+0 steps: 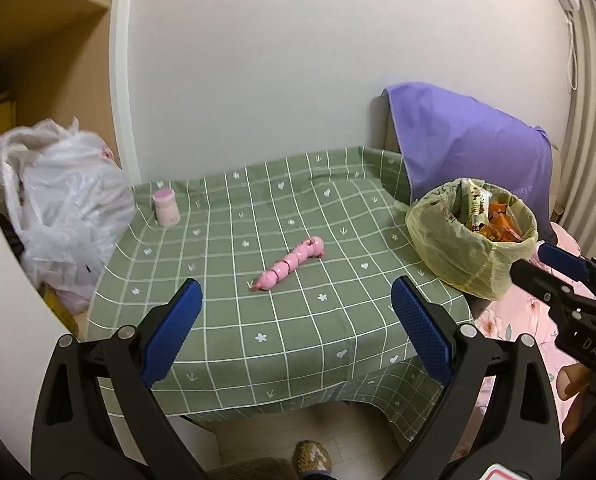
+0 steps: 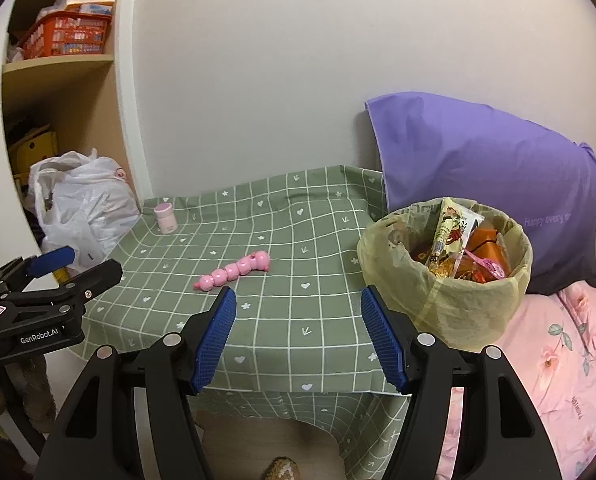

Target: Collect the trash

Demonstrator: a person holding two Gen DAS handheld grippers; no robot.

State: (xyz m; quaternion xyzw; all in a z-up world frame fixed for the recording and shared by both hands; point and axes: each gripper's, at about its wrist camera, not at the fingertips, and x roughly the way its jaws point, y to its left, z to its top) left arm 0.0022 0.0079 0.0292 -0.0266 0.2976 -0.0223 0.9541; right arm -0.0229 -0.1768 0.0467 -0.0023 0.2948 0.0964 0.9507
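A small bin lined with a yellow bag (image 1: 471, 248) (image 2: 445, 276) stands at the table's right edge, filled with orange and printed wrappers. A pink segmented toy (image 1: 290, 266) (image 2: 234, 270) lies mid-table on the green checked cloth (image 1: 258, 320) (image 2: 298, 312). A small pink jar (image 1: 166, 207) (image 2: 165, 218) stands upright at the far left corner. My left gripper (image 1: 296, 322) hovers open over the near table edge, empty. My right gripper (image 2: 298, 338) is open and empty too, just left of the bin; it shows at the right edge of the left wrist view (image 1: 553, 272).
A white plastic bag (image 1: 58, 208) (image 2: 82, 208) bulges left of the table. A purple pillow (image 1: 473, 144) (image 2: 485, 176) leans on the wall behind the bin. Pink floral bedding (image 2: 557, 360) lies right. Shelves with an orange basket (image 2: 68, 36) stand left. A slippered foot (image 1: 311, 458) is below.
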